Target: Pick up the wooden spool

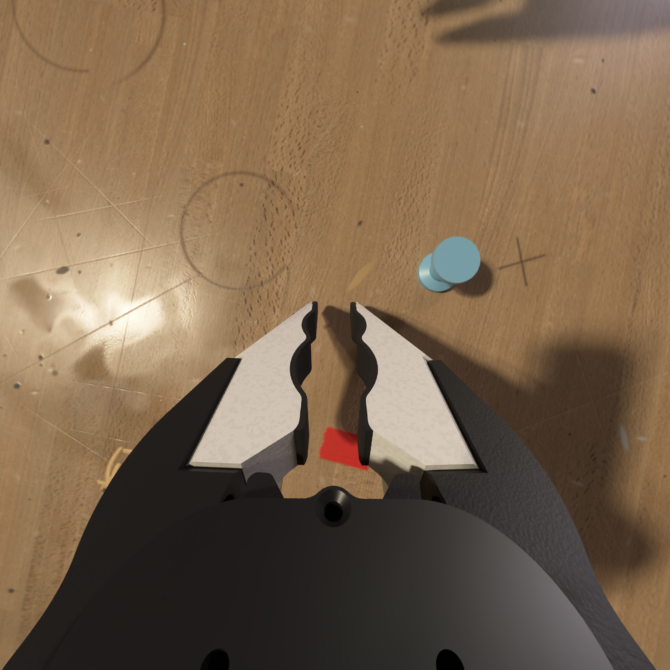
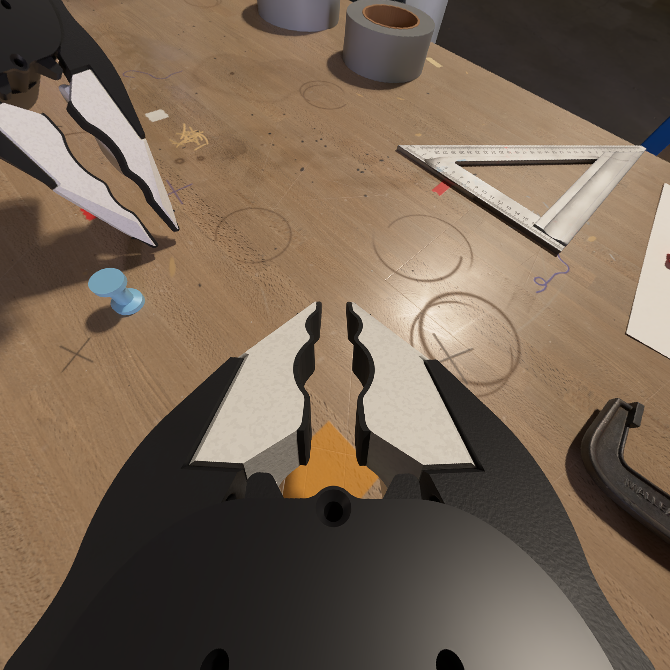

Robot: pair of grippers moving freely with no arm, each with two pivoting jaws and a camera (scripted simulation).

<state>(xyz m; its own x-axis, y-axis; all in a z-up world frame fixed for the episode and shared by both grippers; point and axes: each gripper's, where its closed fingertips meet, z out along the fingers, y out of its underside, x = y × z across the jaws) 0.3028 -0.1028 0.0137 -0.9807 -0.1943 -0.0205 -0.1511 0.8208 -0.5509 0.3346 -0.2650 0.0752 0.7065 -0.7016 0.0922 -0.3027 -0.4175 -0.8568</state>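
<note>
A light-blue spool (image 1: 449,264) lies tilted on its side on the wooden table (image 1: 362,108), ahead and to the right of my left gripper (image 1: 333,308). The left gripper's jaws stand a narrow gap apart with nothing between them. In the right wrist view the spool (image 2: 115,291) is at the left, well away from my right gripper (image 2: 333,308), which also has a narrow empty gap. The left gripper (image 2: 166,236) shows there above the table, its tips just beyond the spool.
A grey tape roll (image 2: 388,43) and a grey cylinder (image 2: 297,14) stand at the back. A steel square (image 2: 507,181), white paper (image 2: 652,282) and a dark C-clamp (image 2: 623,471) lie to the right. An orange patch (image 2: 326,467) and a red mark (image 1: 340,447) are flat on the table.
</note>
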